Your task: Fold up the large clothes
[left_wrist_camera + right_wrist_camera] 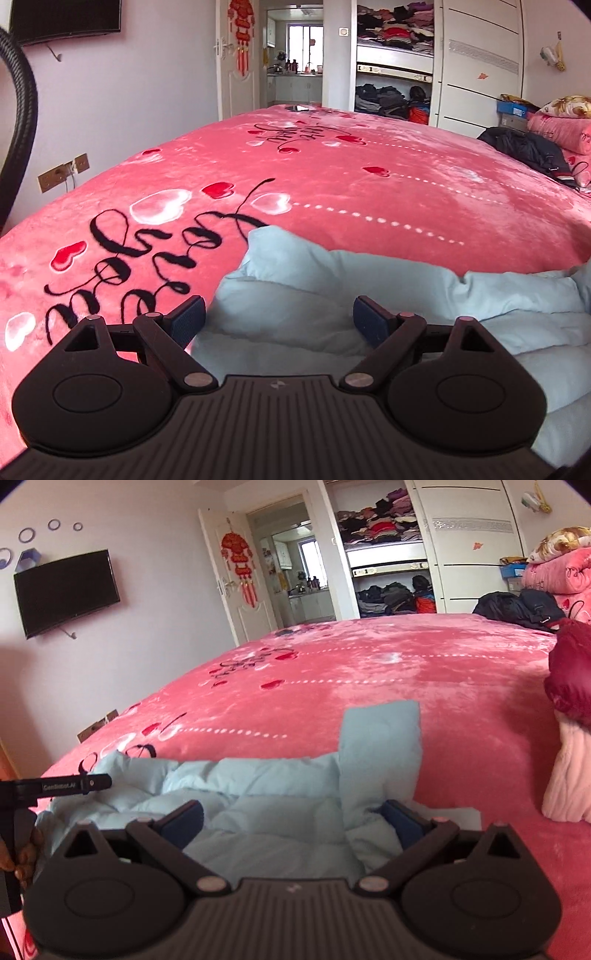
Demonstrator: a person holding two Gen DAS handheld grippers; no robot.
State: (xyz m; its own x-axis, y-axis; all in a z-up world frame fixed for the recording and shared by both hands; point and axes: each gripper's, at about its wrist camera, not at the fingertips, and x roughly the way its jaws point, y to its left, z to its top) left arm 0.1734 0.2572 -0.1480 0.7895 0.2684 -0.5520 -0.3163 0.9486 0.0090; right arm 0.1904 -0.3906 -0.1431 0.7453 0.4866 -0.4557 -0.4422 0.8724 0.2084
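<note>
A pale blue padded jacket (332,280) lies bunched at the near edge of a bed under a pink blanket (369,177). My left gripper (279,321) hovers over the jacket's left part, open, with nothing between its blue pads. In the right wrist view the same jacket (280,775) spreads below me, one sleeve (380,753) folded up and pointing away. My right gripper (293,825) is open just above the padded fabric; its right pad (400,823) sits against the base of that sleeve. The left gripper's black body (55,788) shows at the left edge, held by a hand.
A dark red garment (570,675) on a pale pink one (570,775) lies on the bed at the right. Black clothing (524,147) and pink bedding are piled at the far right. A wall TV (66,592), an open door and an open wardrobe stand beyond the bed.
</note>
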